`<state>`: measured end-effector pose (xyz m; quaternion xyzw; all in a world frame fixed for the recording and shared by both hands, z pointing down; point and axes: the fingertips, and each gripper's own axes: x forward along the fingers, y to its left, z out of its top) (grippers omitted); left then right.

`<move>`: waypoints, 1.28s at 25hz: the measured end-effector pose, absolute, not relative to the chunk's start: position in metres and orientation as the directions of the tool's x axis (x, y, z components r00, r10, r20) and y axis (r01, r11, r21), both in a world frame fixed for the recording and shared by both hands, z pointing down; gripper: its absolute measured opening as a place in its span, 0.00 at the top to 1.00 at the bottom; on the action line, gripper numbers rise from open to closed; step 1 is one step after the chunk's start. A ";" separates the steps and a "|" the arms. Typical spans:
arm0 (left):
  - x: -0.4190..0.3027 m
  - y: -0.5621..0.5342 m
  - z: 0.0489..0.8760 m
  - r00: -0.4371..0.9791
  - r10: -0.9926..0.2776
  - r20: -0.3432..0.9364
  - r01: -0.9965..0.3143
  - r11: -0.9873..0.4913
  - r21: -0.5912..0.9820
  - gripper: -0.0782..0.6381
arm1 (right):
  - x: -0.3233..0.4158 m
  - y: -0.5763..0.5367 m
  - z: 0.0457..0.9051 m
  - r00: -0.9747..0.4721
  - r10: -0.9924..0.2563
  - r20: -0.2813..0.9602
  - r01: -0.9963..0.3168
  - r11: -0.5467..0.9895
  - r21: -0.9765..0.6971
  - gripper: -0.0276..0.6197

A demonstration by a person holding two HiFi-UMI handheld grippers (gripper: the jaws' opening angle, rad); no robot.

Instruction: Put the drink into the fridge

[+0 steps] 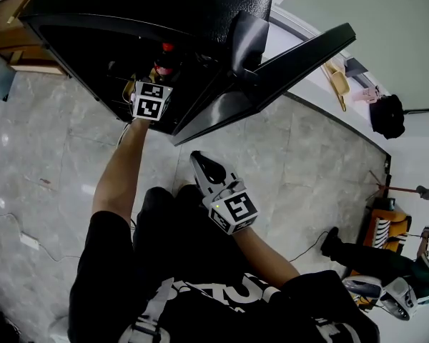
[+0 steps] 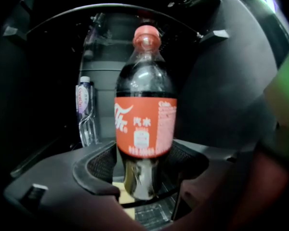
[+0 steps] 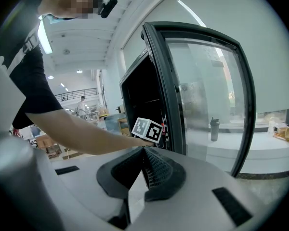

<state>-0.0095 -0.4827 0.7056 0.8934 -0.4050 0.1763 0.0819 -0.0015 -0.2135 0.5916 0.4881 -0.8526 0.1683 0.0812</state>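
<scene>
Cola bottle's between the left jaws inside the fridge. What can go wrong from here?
The cola bottle stands close between the left hand-held gripper's open jaws; a crooked pull-back may tip it or knock the water bottle behind it.
The open fridge door is unheld, the right hand-held gripper shut beside it; it may swing onto the arm.

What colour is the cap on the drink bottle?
Red cap, clearest in the left gripper view.

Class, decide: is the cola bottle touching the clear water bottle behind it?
Apart. The left gripper view shows a dark gap between the cola bottle and the water bottle.
</scene>
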 end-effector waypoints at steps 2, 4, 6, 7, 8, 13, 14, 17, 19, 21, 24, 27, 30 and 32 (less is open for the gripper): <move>-0.015 -0.476 0.707 0.606 -0.697 0.383 -0.759 -0.651 0.015 0.43 | -0.002 -0.212 0.591 -0.513 -0.802 0.307 -0.858 0.469 -0.210 0.92; -0.020 -0.469 0.704 0.603 -0.703 0.377 -0.767 -0.641 0.029 0.43 | -0.002 -0.210 0.588 -0.516 -0.799 0.310 -0.856 0.471 -0.211 0.92; -0.026 -0.459 0.702 0.598 -0.706 0.379 -0.774 -0.632 0.045 0.43 | -0.002 -0.208 0.585 -0.521 -0.794 0.313 -0.853 0.474 -0.216 0.92; -0.029 -0.453 0.700 0.595 -0.707 0.383 -0.778 -0.627 0.051 0.43 | -0.003 -0.207 0.583 -0.525 -0.791 0.316 -0.851 0.477 -0.219 0.92; -0.033 -0.448 0.699 0.590 -0.709 0.386 -0.782 -0.621 0.055 0.43 | -0.004 -0.206 0.581 -0.529 -0.786 0.319 -0.848 0.481 -0.221 0.92; -0.053 -0.419 0.682 0.569 -0.725 0.389 -0.803 -0.592 0.070 0.43 | -0.009 -0.204 0.566 -0.552 -0.767 0.328 -0.834 0.501 -0.230 0.92; -0.057 -0.412 0.677 0.563 -0.729 0.389 -0.808 -0.585 0.074 0.43 | -0.009 -0.203 0.562 -0.556 -0.763 0.329 -0.831 0.506 -0.230 0.92; -0.070 -0.391 0.656 0.546 -0.744 0.384 -0.824 -0.559 0.090 0.43 | -0.008 -0.199 0.549 -0.562 -0.756 0.336 -0.827 0.515 -0.227 0.92; -0.077 -0.376 0.643 0.540 -0.749 0.385 -0.831 -0.547 0.101 0.43 | -0.005 -0.198 0.541 -0.563 -0.755 0.338 -0.827 0.516 -0.225 0.92; -0.084 -0.361 0.633 0.531 -0.750 0.395 -0.837 -0.536 0.108 0.43 | -0.004 -0.196 0.534 -0.563 -0.754 0.338 -0.826 0.516 -0.226 0.92; -0.097 -0.343 0.615 0.511 -0.766 0.391 -0.854 -0.506 0.123 0.43 | -0.005 -0.195 0.523 -0.573 -0.748 0.335 -0.819 0.529 -0.222 0.92; -0.106 -0.323 0.597 0.493 -0.778 0.391 -0.866 -0.483 0.131 0.43 | -0.005 -0.193 0.512 -0.585 -0.740 0.330 -0.810 0.547 -0.210 0.92; -0.113 -0.304 0.576 0.482 -0.790 0.380 -0.874 -0.462 0.147 0.43 | -0.002 -0.188 0.503 -0.594 -0.734 0.331 -0.804 0.562 -0.195 0.92; -0.119 -0.295 0.561 0.474 -0.802 0.365 -0.880 -0.445 0.165 0.43 | 0.000 -0.186 0.498 -0.598 -0.728 0.335 -0.799 0.571 -0.186 0.92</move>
